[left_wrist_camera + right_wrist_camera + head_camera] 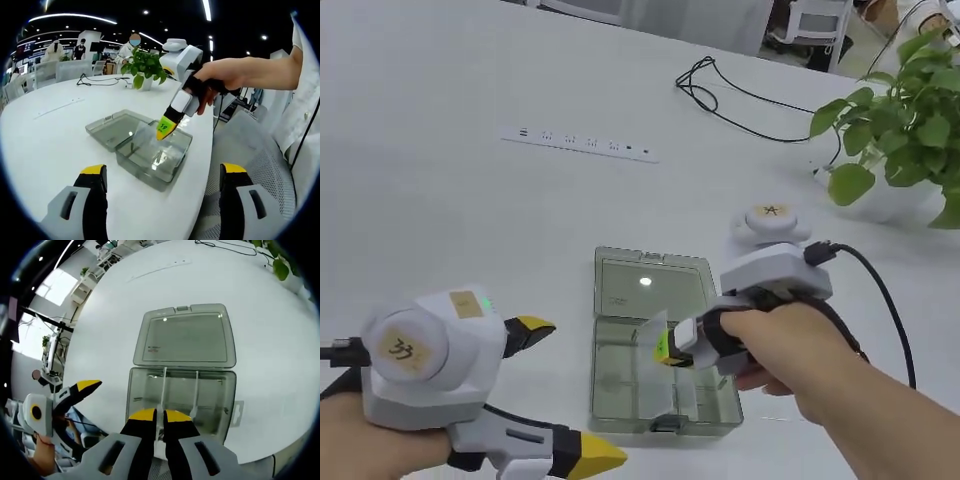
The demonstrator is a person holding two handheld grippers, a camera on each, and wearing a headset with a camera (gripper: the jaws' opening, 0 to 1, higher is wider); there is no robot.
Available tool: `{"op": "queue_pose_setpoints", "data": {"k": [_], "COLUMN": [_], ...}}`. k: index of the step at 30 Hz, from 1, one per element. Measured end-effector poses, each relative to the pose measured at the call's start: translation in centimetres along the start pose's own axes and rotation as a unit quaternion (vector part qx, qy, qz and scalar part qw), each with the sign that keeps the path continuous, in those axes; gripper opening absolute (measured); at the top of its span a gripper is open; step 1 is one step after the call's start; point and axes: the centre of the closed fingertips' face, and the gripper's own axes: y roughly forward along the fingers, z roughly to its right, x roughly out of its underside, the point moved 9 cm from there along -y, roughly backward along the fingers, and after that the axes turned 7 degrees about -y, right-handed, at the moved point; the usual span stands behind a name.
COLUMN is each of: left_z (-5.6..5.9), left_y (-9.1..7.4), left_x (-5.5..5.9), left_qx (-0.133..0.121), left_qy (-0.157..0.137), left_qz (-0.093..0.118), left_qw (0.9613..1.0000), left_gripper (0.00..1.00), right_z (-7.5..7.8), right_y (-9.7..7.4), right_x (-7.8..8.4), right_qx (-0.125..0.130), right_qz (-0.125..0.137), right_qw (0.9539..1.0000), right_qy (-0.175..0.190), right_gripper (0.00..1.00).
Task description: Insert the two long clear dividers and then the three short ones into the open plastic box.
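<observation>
A white round-edged bench point(470, 220) carries a white power strip point(585, 143), a looping black cable point(740, 100) and a potted green plant point(900, 110) at its far side. The left gripper view shows an open office behind it, with chairs, ceiling lights and seated people.

The open plastic box point(620, 400) lies flat on the bench, its smoky clear lid point(650, 285) folded back beyond the base.

The right gripper point(665, 350), held in a hand point(790, 345), tilts down over the base. Its jaws are pressed together on a thin clear divider point(159, 411), seen edge-on between the yellow tips and reaching down into the base just ahead of them. A second clear divider point(196, 390) stands upright in the base, just right of those jaws and running away from them toward the hinge. I cannot tell whether the held piece is a long one or a short one.

The left gripper point(570, 390) hangs above the bench with its jaws wide apart and nothing between them. The box sits ahead of them and apart from them.
</observation>
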Motion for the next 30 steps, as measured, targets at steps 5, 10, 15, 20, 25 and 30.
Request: {"op": "queue_pose_setpoints", "data": {"k": [5, 10, 15, 20, 25, 30], "left_z": [-0.1, -0.2, -0.2, -0.2, -0.2, -0.3], "left_y": [-0.1, -0.1, -0.1, -0.1, -0.1, -0.1], "left_x": [0.0, 0.1, 0.3, 0.4, 0.4, 0.5], "left_qx": [-0.001, -0.003, -0.003, -0.003, -0.003, -0.005], "left_qy": [-0.002, -0.003, -0.004, -0.005, -0.005, -0.004], "left_qz": [0.000, -0.001, -0.003, -0.003, -0.003, -0.004], "left_qw": [1.0000, 1.0000, 1.0000, 1.0000, 1.0000, 1.0000], "left_gripper": [0.95, 0.95, 0.95, 0.95, 0.95, 0.96], "right_z": [0.0, -0.4, -0.6, -0.9, -1.0, -1.5], "right_y": [0.2, 0.2, 0.3, 0.5, 0.7, 1.1], "right_x": [-0.1, -0.2, -0.3, -0.2, -0.2, -0.2], "right_qx": [0.005, 0.016, 0.027, 0.030, 0.033, 0.030], "right_qz": [0.000, 0.000, -0.003, -0.005, -0.007, -0.005], "right_qw": [1.0000, 0.9994, 0.9982, 0.9974, 0.9963, 0.9953], "right_qy": [-0.006, -0.030, -0.053, -0.065, -0.079, -0.091], "right_gripper": [0.06, 0.06, 0.07, 0.07, 0.07, 0.07]}}
